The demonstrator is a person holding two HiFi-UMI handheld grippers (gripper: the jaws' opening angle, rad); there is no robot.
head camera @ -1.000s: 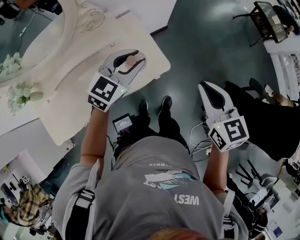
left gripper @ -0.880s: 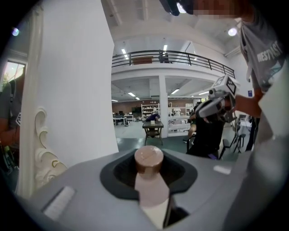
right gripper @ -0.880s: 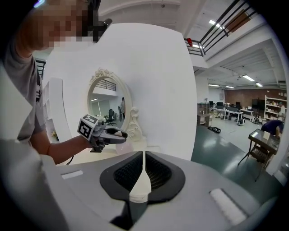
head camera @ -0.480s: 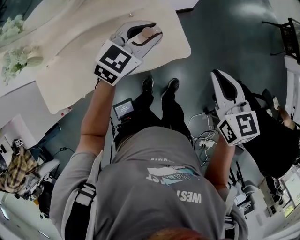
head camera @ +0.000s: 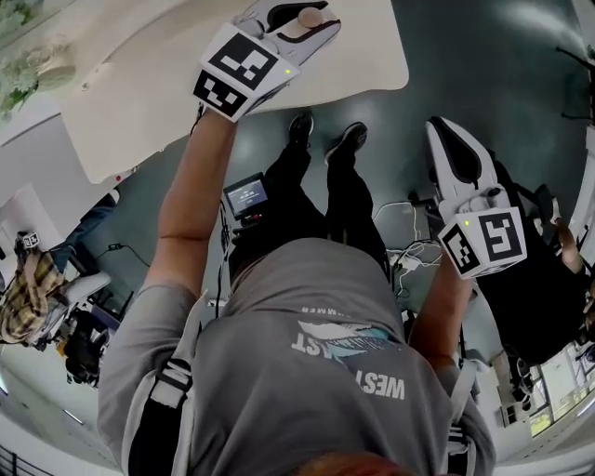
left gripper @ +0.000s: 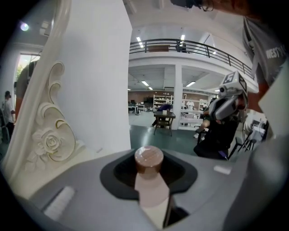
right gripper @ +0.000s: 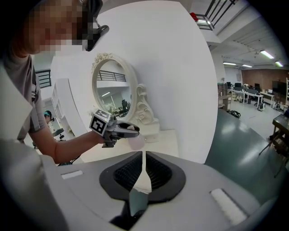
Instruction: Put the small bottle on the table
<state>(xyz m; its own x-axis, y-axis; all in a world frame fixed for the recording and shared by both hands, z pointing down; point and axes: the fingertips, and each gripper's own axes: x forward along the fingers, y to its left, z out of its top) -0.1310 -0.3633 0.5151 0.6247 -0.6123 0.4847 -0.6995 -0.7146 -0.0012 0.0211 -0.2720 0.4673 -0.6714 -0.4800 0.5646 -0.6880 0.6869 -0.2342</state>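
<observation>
Small bottle (left gripper: 149, 176), pale-bodied with a round brown cap, is clamped between the jaws of the left gripper (head camera: 314, 11), and the cap is uppermost in the left gripper view. In the head view it shows at 12 o'clock, over the white table (head camera: 158, 102) near that table's edge (whether its base touches the top cannot be told). The right gripper (head camera: 439, 130) hangs at 3 o'clock over the dark green floor (head camera: 446, 56), well apart from the table, its jaws pressed together with nothing between them. In the right gripper view the bottle shows under the left gripper toward 9 o'clock, before an oval mirror (right gripper: 109, 85) with carved scrollwork.
</observation>
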